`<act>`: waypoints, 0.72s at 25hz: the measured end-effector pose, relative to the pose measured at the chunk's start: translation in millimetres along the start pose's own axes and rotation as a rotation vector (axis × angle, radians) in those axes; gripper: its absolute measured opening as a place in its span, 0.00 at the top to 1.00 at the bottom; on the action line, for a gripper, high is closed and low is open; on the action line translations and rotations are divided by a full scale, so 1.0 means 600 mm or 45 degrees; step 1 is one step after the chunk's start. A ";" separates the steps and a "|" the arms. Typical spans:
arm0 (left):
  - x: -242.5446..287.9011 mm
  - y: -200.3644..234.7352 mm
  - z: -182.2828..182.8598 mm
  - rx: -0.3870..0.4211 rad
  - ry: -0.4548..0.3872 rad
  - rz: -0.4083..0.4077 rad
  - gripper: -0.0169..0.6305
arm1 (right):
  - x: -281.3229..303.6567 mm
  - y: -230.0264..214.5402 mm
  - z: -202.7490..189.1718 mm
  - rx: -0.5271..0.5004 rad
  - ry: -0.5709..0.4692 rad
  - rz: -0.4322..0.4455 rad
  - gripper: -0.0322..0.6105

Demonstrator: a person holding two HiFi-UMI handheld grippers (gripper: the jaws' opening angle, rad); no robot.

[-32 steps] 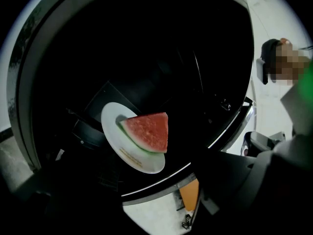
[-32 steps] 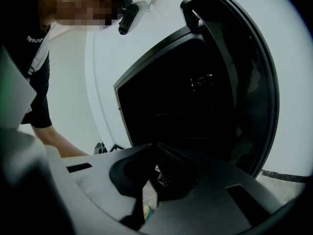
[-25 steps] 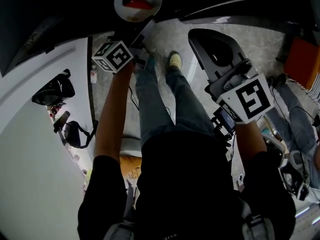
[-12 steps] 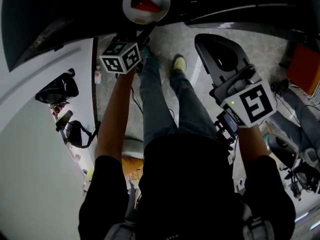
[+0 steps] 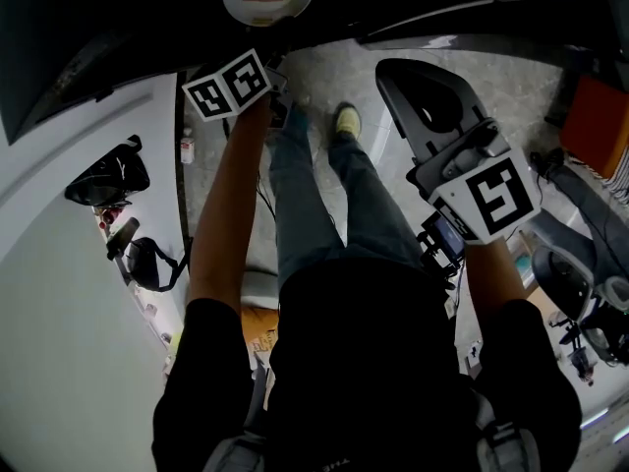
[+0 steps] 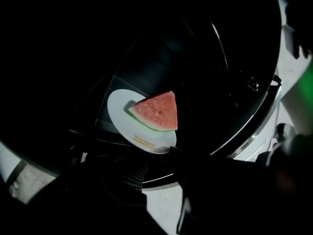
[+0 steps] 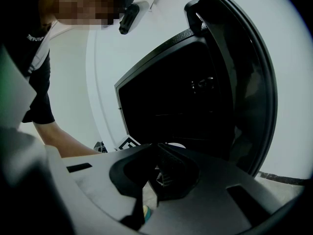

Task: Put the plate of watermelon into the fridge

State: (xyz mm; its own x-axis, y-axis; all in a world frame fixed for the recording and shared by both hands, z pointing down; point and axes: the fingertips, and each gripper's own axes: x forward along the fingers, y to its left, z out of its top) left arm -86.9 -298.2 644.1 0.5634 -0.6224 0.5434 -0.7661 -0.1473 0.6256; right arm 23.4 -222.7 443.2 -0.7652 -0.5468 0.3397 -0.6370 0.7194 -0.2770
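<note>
A: Where is the round white plate (image 6: 128, 125) with the red wedge of watermelon (image 6: 157, 111) to be found?

B: It is seen inside the dark, open fridge (image 7: 168, 99), laid flat on a glass shelf (image 6: 90, 131). The wedge lies on it with the green rind turned toward the near rim.

A: Is it gripped by the left gripper (image 6: 155, 164)?

B: No grip can be made out. The jaws have just been closing, yet a gap is left between them and nothing is caught in it. The plate's near rim is found just beyond the tip of one jaw; whether that tip touches the rim cannot be told.

A: And the right gripper (image 7: 157, 153)?

B: It is held well to the right of the plate, outside the fridge and above the grey speckled floor (image 5: 511, 77). Its jaws are brought together with nothing between them.
</note>
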 end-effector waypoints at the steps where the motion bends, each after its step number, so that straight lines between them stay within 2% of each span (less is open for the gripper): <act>1: 0.001 0.002 0.004 -0.033 -0.002 0.007 0.75 | -0.001 -0.001 -0.001 0.001 0.004 -0.004 0.94; 5: 0.006 0.002 0.006 -0.075 0.010 0.011 0.75 | -0.008 -0.009 -0.007 0.003 0.033 -0.016 0.94; 10: -0.007 -0.005 -0.010 0.099 0.023 0.069 0.73 | -0.026 -0.004 0.002 -0.006 0.007 -0.023 0.94; 13: -0.026 -0.012 -0.021 0.139 0.034 0.075 0.72 | -0.039 0.007 0.010 -0.029 0.003 -0.036 0.94; 16: -0.063 -0.019 -0.025 0.144 -0.006 0.108 0.89 | -0.055 0.016 0.032 -0.047 -0.042 -0.033 0.94; 18: -0.100 -0.028 -0.017 0.172 -0.061 0.128 0.93 | -0.067 0.020 0.047 -0.061 -0.051 -0.031 0.94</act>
State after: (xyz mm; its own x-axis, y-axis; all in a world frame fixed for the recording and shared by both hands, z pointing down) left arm -104.6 -250.7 606.7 0.4688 -0.6747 0.5701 -0.8544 -0.1825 0.4865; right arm 44.0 -204.4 401.0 -0.7534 -0.5802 0.3093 -0.6509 0.7248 -0.2258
